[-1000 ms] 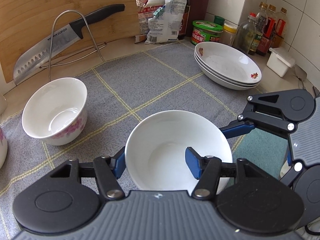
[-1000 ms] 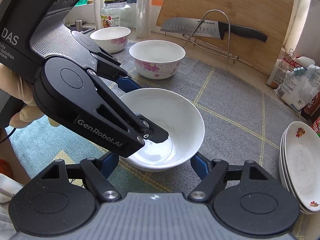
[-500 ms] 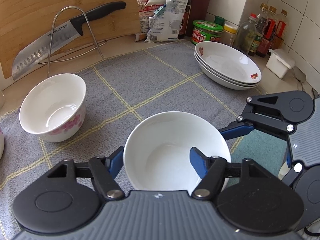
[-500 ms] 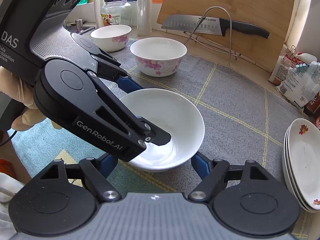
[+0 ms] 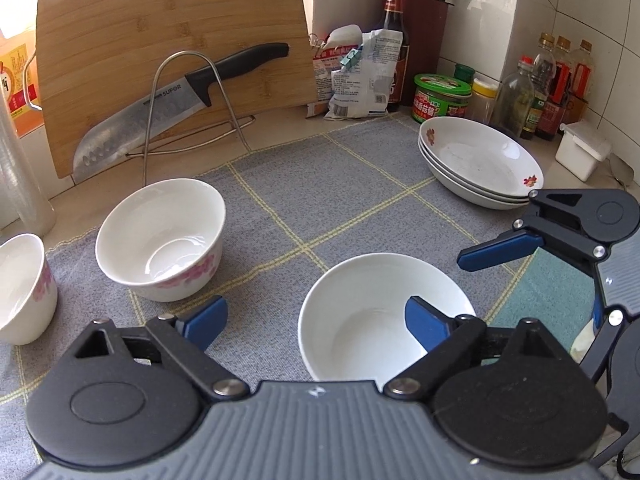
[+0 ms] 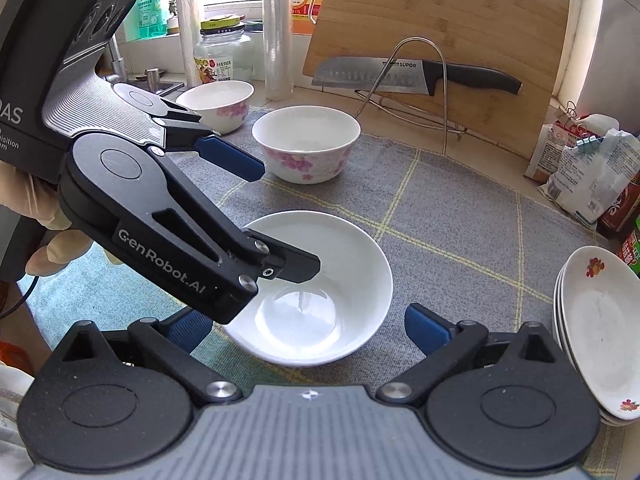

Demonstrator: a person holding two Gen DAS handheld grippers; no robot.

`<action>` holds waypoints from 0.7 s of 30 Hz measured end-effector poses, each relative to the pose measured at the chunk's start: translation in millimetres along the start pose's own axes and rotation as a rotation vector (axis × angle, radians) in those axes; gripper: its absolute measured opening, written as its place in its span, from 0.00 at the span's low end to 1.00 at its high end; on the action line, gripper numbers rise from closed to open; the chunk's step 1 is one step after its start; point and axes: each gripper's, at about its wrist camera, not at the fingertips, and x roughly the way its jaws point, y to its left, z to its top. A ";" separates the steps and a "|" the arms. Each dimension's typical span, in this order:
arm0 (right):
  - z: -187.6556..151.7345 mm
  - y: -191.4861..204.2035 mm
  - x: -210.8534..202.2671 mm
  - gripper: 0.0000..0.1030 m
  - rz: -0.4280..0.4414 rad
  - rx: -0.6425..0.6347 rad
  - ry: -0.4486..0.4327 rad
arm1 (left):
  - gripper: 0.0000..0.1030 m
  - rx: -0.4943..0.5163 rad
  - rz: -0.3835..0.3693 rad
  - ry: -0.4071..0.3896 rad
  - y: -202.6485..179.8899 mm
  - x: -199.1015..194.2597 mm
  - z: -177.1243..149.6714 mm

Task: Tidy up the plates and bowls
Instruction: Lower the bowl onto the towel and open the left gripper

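Bowls number three on a grey checked cloth (image 5: 360, 184) over the kitchen counter: a plain white bowl (image 6: 320, 292) nearest and two pink-flowered bowls (image 6: 306, 142) (image 6: 218, 104) behind, with three stacked plates (image 5: 480, 160) to the right. A cutting board (image 5: 168, 52) and one knife (image 5: 180, 100) stand at the tiled wall. Both the left gripper (image 5: 316, 322) and right gripper (image 6: 308, 326) are opening wide, pads clear of the plain bowl between them.

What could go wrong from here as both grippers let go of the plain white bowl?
1. The left gripper is opening with one finger inside the plain white bowl; pulling back could catch the rim and tip it.
2. The right gripper, also opening, sits close to the left gripper; they could collide.
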 end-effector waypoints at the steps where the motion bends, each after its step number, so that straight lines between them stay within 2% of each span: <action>1: 0.6 0.7 -1.4 1.00 -0.004 -0.001 -0.004 | 0.93 -0.005 0.009 -0.007 1.6 -2.0 0.2; 11: 11.3 -0.4 -2.4 1.00 -0.020 -0.004 -0.023 | 0.93 -0.090 0.109 -0.071 29.6 -16.6 -1.1; 16: 18.2 -2.9 -0.7 1.00 -0.019 0.006 -0.035 | 0.93 -0.083 0.162 -0.072 39.2 -15.2 -5.5; 21: 29.0 -7.5 5.1 1.00 -0.029 0.021 -0.024 | 0.93 -0.077 0.168 -0.061 49.5 -10.4 -10.1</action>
